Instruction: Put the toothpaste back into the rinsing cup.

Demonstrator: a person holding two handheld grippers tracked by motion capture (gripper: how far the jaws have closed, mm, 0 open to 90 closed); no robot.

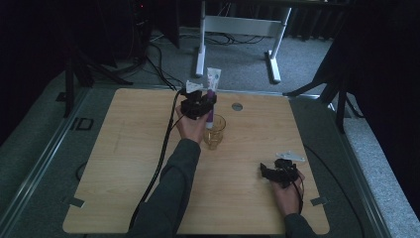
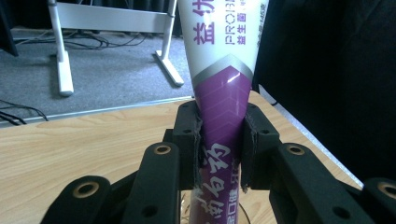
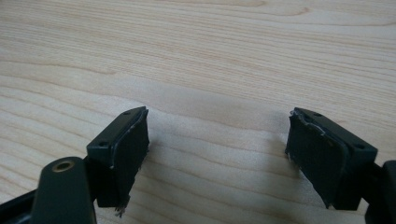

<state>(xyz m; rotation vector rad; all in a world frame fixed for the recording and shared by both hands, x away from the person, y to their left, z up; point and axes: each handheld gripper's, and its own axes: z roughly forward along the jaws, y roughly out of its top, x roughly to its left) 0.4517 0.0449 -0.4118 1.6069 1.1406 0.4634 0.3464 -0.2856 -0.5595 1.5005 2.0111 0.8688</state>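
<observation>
a light wooden desk (image 1: 124, 163) with a small round grommet (image 1: 237, 106) near its far edge. beyond it, grey carpet (image 1: 237, 54), a white frame (image 1: 237, 25) and black cables (image 1: 158, 64).

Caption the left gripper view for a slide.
Left tongs clamp an upright purple-and-white toothpaste tube above the wooden table.

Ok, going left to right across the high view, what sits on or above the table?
Black left tool clamping the upright purple-and-white toothpaste tube → clear amber glass cup → small round grey table insert → black right tool, open.
</observation>
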